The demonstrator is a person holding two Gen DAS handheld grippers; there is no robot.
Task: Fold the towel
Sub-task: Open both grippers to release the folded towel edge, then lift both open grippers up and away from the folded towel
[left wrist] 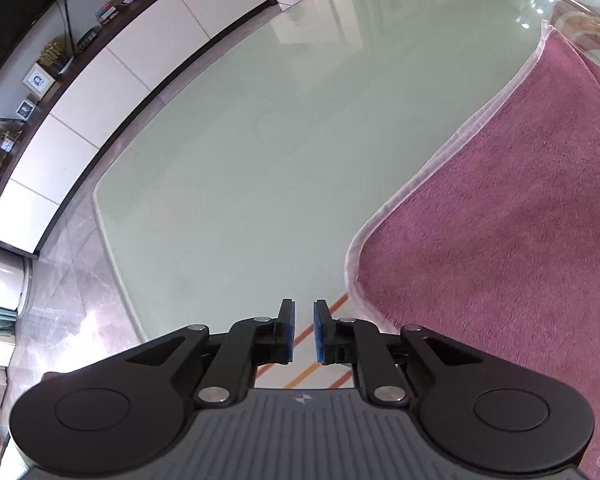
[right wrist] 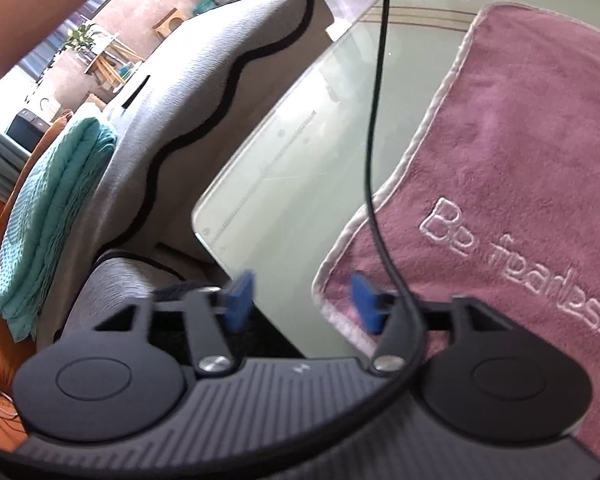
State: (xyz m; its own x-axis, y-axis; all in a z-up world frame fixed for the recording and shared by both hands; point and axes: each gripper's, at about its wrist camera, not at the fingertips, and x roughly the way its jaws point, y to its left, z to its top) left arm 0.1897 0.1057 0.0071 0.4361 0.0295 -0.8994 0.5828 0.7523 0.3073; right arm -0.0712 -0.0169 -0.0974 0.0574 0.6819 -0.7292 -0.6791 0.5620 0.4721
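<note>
**A:** Start close in. How do the fingers stand?

**B:** The left gripper [left wrist: 304, 330] has its blue pads nearly together, a thin slit between them and nothing in it. It hangs over bare table, just left of the towel's near corner. The right gripper [right wrist: 304, 304] has its fingers spread wide; the near corner of the towel lies between them, below the right-hand pad. I cannot tell whether that pad touches the cloth.

**A:** And the towel?

**B:** The towel [left wrist: 520, 220] lies spread flat on the glass table [left wrist: 240, 160]. It is a mauve, fluffy pile with a pale satin-like binding [right wrist: 432, 120] round a wavy edge and rounded corners. Raised lettering [right wrist: 520, 268] is stitched into it, reading roughly "Be fearless".

**A:** The table surface?

**B:** Smooth, glossy, pale green, with a rounded corner; orange stripes [left wrist: 320, 316] show near the left gripper. A black cable [right wrist: 374, 120] hangs in front of the right wrist view.

**A:** Farther out?

**B:** A grey ribbed sofa [right wrist: 204, 80] with black piping, a teal knitted blanket [right wrist: 56, 208] draped over it. On the other side, a long white cabinet [left wrist: 112, 92] with a dark top carrying small items too tiny to name. No containers are clear enough to describe.
</note>
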